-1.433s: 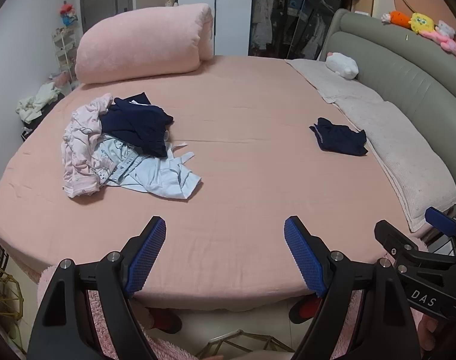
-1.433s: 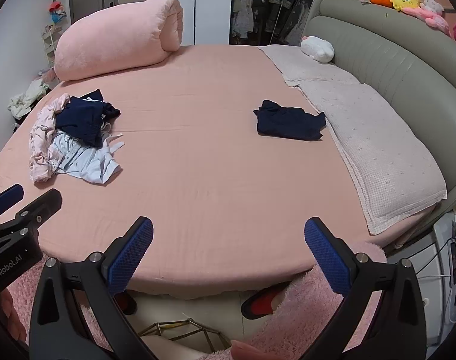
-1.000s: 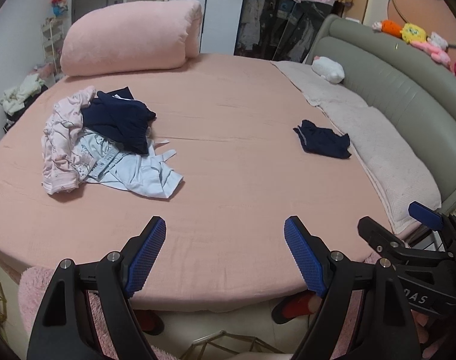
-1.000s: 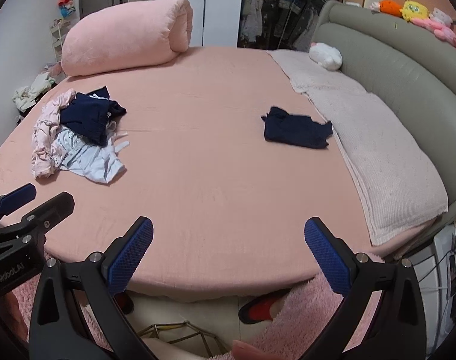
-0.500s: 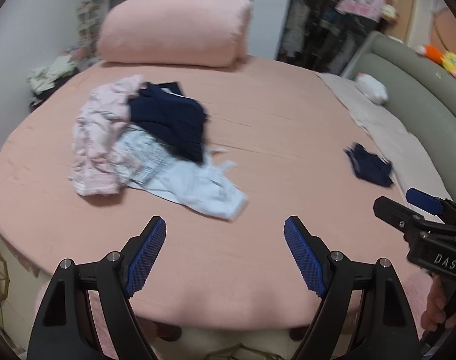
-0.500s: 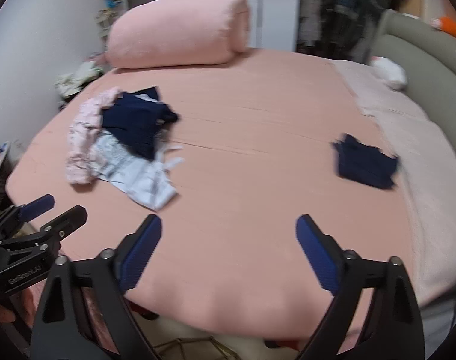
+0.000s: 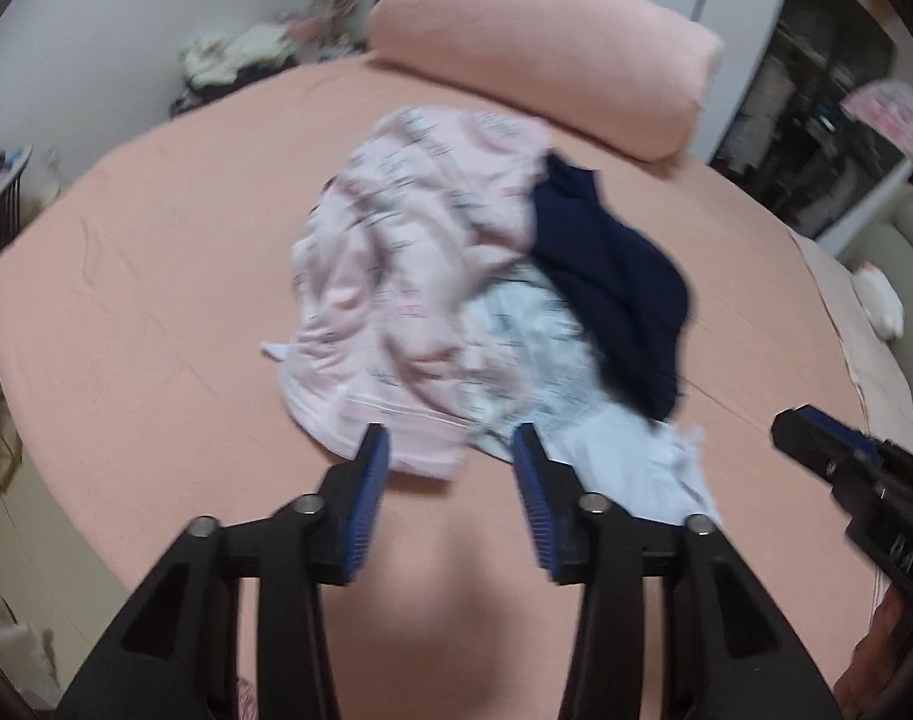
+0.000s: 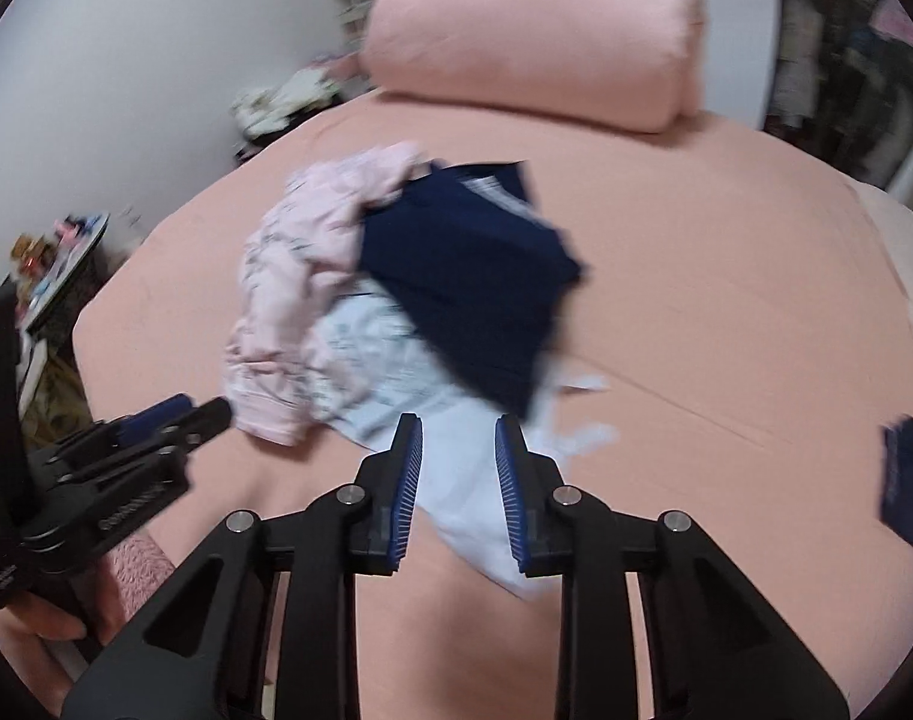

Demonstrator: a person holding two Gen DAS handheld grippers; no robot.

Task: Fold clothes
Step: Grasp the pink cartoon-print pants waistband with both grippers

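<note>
Left gripper (image 7: 450, 450) half open and closing over the pink top (image 7: 408, 276), right gripper (image 8: 459, 429) narrowing over the pale blue garment (image 8: 474, 480), neither pinched, navy piece (image 8: 474, 282) beyond

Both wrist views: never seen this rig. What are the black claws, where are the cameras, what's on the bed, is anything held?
No robot here: a person carries a two-finger gripper in each hand, each with a fisheye camera looking forward along its fingers. The black arms with blue pads at the bottom of each picture are that camera's own gripper.

The left wrist view shows the left gripper, with the right one at its right edge. The right wrist view shows the right gripper, with the left one at its left edge.

On the pink bed lies a heap: a pink garment, a navy garment and a pale blue garment. A rolled pink blanket lies behind, and a separate navy piece at the right.

Both grippers' jaws have just been closing. The pads look close over the heap's near edge, but nothing seems pinched yet.
</note>
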